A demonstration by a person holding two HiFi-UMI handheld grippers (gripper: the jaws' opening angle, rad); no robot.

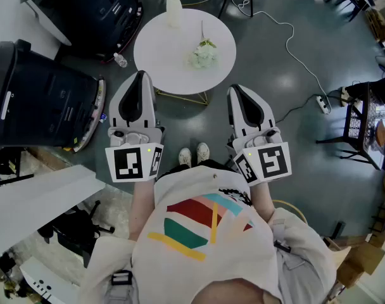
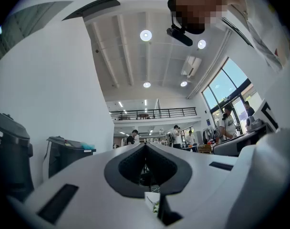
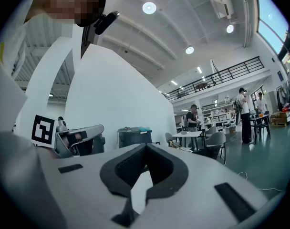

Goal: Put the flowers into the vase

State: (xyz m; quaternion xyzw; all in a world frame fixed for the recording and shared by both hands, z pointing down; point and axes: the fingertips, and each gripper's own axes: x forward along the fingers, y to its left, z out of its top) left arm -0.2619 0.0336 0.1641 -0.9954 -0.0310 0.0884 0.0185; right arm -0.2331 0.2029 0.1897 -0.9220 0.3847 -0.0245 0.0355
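Both left tongs (image 1: 140, 76) and right tongs (image 1: 234, 91) are closed, empty; pinching the flat-lying flower (image 1: 204, 53) clumsily could topple the vase (image 1: 173, 11).

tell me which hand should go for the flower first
Right, probably. The right tongs sit nearer the flower lying on the round table, while the left tongs are off toward the vase side. Both are shut and empty, so either must open first.
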